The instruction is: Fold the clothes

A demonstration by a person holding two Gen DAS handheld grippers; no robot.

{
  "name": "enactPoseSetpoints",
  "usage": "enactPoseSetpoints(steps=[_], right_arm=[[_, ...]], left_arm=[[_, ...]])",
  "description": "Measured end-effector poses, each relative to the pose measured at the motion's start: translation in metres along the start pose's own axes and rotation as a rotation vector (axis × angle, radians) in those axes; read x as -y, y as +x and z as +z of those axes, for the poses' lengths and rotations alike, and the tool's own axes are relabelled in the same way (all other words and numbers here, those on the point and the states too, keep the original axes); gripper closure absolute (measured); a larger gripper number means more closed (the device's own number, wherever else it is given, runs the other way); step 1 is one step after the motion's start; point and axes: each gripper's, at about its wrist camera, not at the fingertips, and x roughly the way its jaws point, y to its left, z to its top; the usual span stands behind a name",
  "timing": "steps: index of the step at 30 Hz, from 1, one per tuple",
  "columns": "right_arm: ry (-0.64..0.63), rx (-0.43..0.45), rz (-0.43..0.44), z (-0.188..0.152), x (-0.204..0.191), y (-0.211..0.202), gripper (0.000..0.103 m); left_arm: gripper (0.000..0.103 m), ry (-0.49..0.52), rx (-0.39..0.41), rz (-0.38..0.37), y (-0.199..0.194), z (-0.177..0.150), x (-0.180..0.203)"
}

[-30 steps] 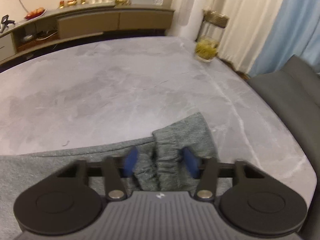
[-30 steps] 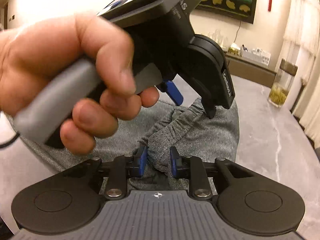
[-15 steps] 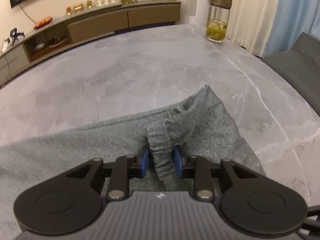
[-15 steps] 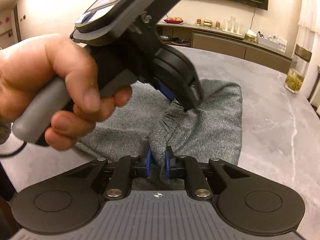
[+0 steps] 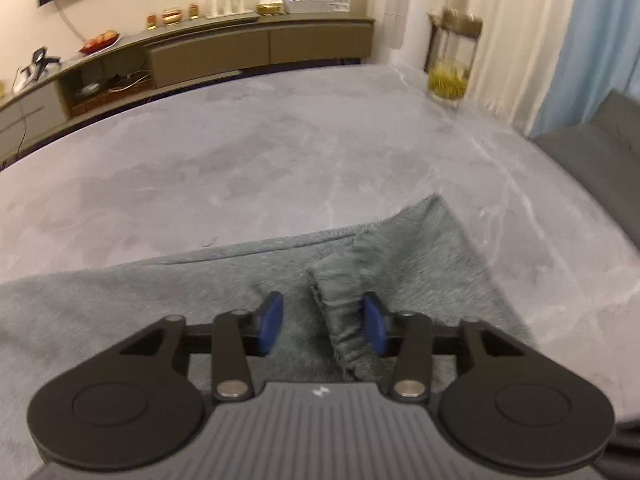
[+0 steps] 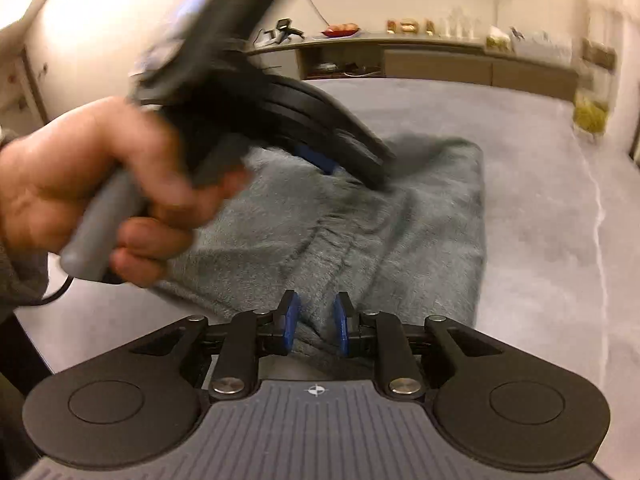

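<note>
**Inspector:** Report the left side first. What is my left gripper doing?

**Operator:** My left gripper (image 5: 323,322) stands fairly wide over the grey garment (image 5: 420,264). Its jaws have just been opening; the ribbed waistband fold (image 5: 340,312) stands between them, lying against the right pad, clear of the left one. I judge that a release: the fold is laid and needs no further holding.

**Inspector:** Where does the garment lie?

**Operator:** Flat on the grey marbled table (image 5: 240,152), at the near edge, one corner pointing towards the far right. A glass jar (image 5: 450,68) stands well apart at the far right.

**Inspector:** And the hand's pose?

**Operator:** From the right wrist view, my left hand (image 6: 100,196) grips the handle with the tool pitched steeply down, fingertips at the cloth. It is blurred.

**Inspector:** Now the right.

**Operator:** My right gripper (image 6: 313,326) is narrower, jaws also just opening. The bunched seam runs between the pads; I cannot tell whether they touch it, but they no longer appear to pinch. It points down at a shallower angle at the garment's near edge.

**Inspector:** Assessment?

**Operator:** One fold appears set; smoothing or a second fold likely remains.
</note>
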Motion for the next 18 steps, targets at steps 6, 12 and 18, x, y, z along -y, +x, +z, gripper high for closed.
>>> enactPoseSetpoints(steps=[6,12,18], right_arm=[[0.225,0.109,-0.208,0.006,0.047,-0.009,0.012],[-0.069,0.064,-0.197,0.007,0.003,0.015,0.089],[-0.247,0.184,-0.059,0.007,-0.041,0.012,0.090]], left_arm=[[0.049,0.039,0.085,-0.076,-0.043,0.016,0.010],[0.029,0.150,-0.013,-0.149,-0.011,0.027,0.049],[0.090,0.200,-0.033,-0.120,-0.006,0.016,0.048]])
